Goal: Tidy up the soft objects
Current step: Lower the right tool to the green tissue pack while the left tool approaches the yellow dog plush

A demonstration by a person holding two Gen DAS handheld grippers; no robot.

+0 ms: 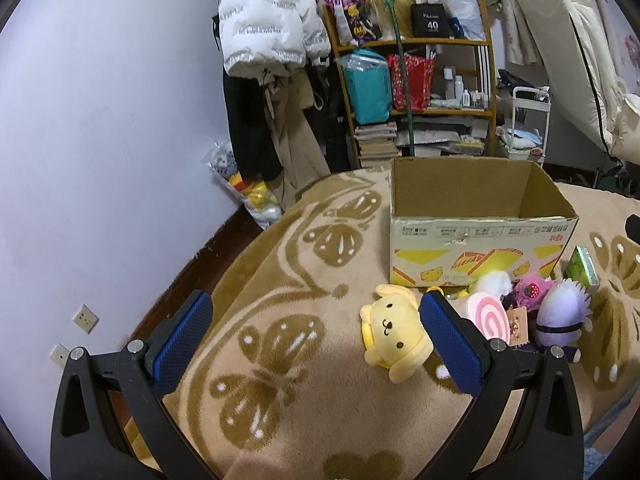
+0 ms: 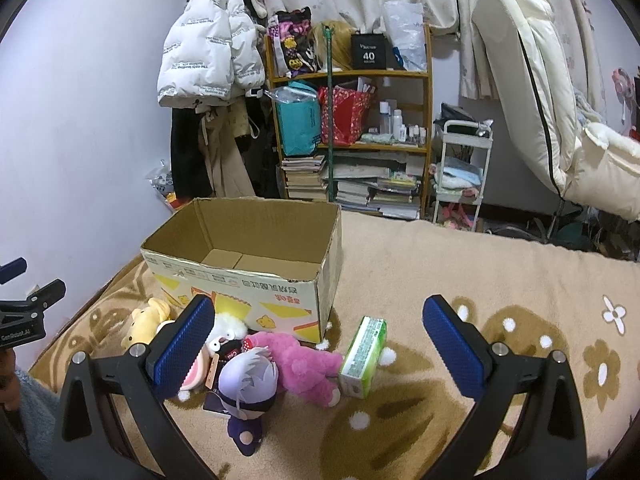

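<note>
The cardboard box (image 2: 256, 264) stands open and empty on the blanket-covered bed (image 2: 460, 264); plush toys lie heaped against its near wall. Both tongs, left (image 1: 316, 340) and right (image 2: 318, 344), are spread wide, holding nothing. Advised: grasp the yellow dog plush (image 1: 394, 332) at mid-body, then lift clear of the box rim.

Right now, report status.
Left hand-held gripper and right hand-held gripper open, empty. Plush toys lie loose before empty cardboard box. Nothing blocking.
</note>
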